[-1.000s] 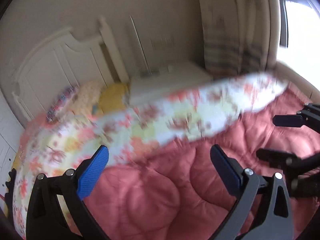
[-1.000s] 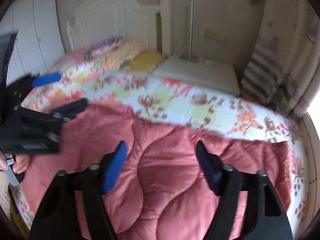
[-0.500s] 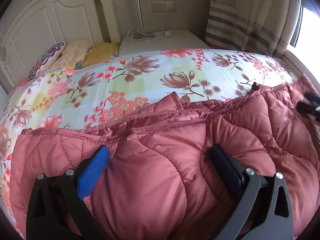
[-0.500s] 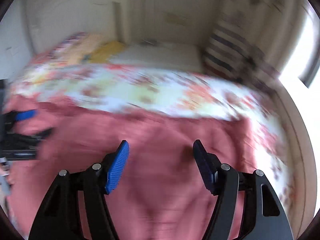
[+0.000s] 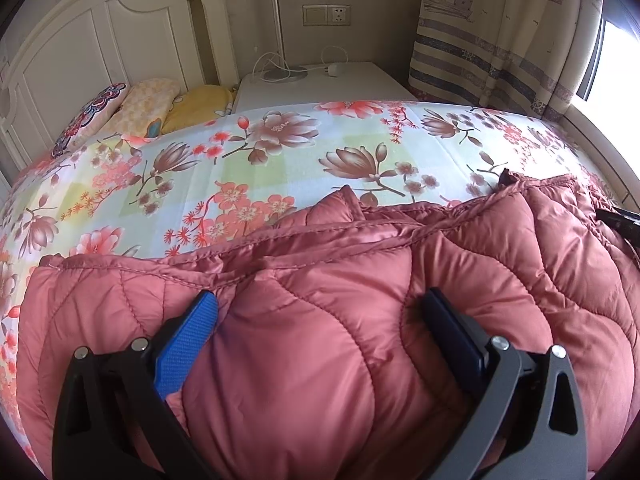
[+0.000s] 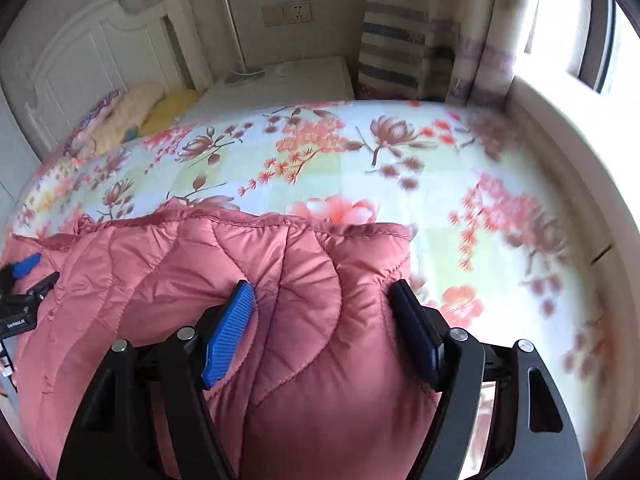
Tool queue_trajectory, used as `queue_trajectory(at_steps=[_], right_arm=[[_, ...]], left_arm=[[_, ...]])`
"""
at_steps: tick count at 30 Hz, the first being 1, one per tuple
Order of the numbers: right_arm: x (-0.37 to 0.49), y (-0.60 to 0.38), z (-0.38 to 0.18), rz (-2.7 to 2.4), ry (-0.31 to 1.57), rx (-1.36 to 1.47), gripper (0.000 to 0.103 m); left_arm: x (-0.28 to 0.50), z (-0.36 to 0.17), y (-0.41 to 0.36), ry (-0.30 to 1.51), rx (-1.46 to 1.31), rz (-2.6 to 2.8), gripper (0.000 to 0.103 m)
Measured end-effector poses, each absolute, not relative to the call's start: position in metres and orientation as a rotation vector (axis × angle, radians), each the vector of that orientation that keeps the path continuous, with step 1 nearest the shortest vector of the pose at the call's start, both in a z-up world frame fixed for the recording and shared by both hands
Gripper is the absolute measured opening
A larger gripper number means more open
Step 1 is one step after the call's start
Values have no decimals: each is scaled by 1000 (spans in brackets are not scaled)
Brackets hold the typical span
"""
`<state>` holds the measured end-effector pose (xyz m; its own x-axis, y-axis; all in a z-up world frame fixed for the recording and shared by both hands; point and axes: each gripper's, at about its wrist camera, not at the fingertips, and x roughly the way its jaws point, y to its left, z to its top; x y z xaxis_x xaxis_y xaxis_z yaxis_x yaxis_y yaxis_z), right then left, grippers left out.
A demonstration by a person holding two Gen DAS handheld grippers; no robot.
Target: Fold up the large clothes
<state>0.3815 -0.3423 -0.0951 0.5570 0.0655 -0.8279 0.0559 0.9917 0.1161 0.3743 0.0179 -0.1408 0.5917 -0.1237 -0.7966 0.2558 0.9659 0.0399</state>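
A large pink quilted down coat lies spread on the floral bedsheet, its stitched edge running across the bed. My left gripper is open, its blue pads pressed down on either side of a puffy panel near the coat's left part. My right gripper is open too, straddling a padded fold of the coat at its right end, close to the coat's right edge. The left gripper shows at the left edge of the right wrist view.
A white headboard and pillows stand at the far left. A white nightstand with a lamp base and cable sits behind the bed. Striped curtains and a bright window lie to the right. Bare sheet lies right of the coat.
Both grippers have come down from above the bed onto the coat. The coat's far edge now lies folded nearer me, with more bare floral sheet beyond it.
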Motion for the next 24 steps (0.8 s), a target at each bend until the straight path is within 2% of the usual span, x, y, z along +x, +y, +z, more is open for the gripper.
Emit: queue_trajectory(at_steps=[5, 8, 10, 14, 18, 22, 24], right_arm=[[372, -335, -57, -71, 913, 140, 71], [356, -287, -33, 55, 832, 64, 89], [355, -256, -38, 146, 851, -9, 89], [368, -213, -92, 181, 977, -144, 94], [377, -222, -97, 188, 968, -92, 96], [373, -222, -99, 182, 959, -105, 96], [374, -222, -99, 183, 960, -102, 96]], left_arm=[[374, -141, 18, 912, 156, -223, 101], [374, -141, 18, 912, 156, -223, 101], [374, -141, 18, 911, 157, -222, 101], [376, -141, 19, 922, 152, -223, 101], [375, -131, 13, 932, 206, -172, 101], [349, -91, -3, 830, 165, -256, 101], [340, -89, -25, 814, 243, -271, 101]])
